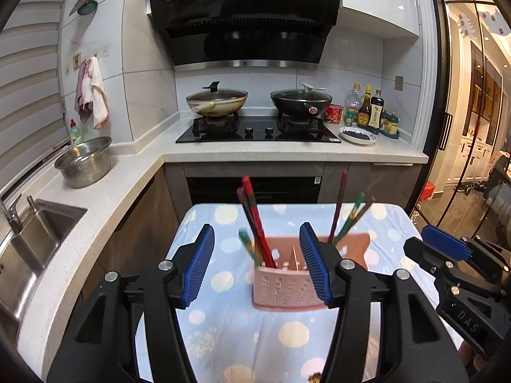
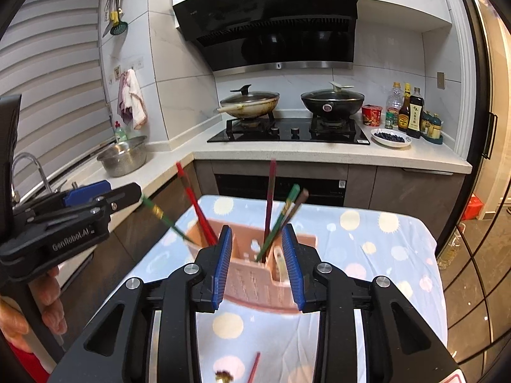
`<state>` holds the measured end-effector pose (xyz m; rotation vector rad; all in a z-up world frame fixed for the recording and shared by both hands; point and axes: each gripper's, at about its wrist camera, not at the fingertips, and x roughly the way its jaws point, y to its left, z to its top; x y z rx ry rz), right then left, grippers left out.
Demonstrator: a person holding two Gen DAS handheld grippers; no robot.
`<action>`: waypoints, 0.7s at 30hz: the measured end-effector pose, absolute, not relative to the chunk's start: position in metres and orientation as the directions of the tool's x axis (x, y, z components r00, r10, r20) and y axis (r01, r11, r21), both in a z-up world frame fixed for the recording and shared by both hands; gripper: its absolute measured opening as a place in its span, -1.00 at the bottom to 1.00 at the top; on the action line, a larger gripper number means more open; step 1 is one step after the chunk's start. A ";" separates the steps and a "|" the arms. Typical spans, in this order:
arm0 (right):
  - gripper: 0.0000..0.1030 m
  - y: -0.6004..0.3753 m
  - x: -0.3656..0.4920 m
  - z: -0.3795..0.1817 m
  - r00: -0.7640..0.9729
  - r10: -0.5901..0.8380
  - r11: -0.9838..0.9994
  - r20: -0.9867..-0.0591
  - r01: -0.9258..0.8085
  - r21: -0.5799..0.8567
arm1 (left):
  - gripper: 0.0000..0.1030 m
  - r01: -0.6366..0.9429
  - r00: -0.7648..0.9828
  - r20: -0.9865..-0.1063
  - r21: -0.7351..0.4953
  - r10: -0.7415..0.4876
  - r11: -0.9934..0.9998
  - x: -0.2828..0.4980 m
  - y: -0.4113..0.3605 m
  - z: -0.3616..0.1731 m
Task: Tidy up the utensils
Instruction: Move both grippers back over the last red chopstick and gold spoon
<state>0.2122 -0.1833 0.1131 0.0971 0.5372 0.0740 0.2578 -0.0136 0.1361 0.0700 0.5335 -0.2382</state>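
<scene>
Chopsticks, red [image 1: 255,220] and green [image 2: 281,220], stand in pink perforated plastic holder [image 1: 284,290] mid-table on dotted blue cloth [image 1: 223,344]. Left gripper [image 1: 257,266] and right gripper [image 2: 258,266] both agape, empty, just short of holder. Bare cloth surrounds holder to every edge.

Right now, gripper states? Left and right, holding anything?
Left gripper: open, holding nothing; pink utensil holder sits beyond its fingers.
Right gripper: open, holding nothing; pads clear of the chopsticks.

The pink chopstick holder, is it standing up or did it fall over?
Standing up. The pink chopstick holder sits on the dotted cloth with its open top upward, and chopsticks stick up out of it.
</scene>
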 end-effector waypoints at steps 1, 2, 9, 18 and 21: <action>-0.36 -0.181 0.204 0.107 0.851 0.097 0.993 -0.517 -0.046 0.110 | 0.13 0.244 0.829 -0.520 0.001 -0.208 0.970 0.252 -0.012 0.131; -0.36 -0.181 0.196 0.100 0.843 0.100 0.993 -0.528 -0.049 0.110 | 0.14 0.242 0.825 -0.527 0.001 -0.205 0.970 0.246 -0.011 0.126; -0.36 -0.170 0.134 0.049 0.799 0.092 0.994 -0.594 -0.040 0.099 | 0.14 0.260 0.775 -0.599 0.009 -0.203 0.966 0.200 -0.009 0.073; -0.36 -0.150 0.060 -0.013 0.738 0.067 0.997 -0.671 -0.027 0.070 | 0.14 0.260 0.704 -0.691 0.038 -0.163 0.965 0.138 -0.001 -0.004; -0.36 -0.142 0.042 -0.033 0.711 0.070 0.997 -0.700 -0.030 0.070 | 0.14 0.248 0.679 -0.718 0.024 -0.156 0.968 0.121 0.006 -0.025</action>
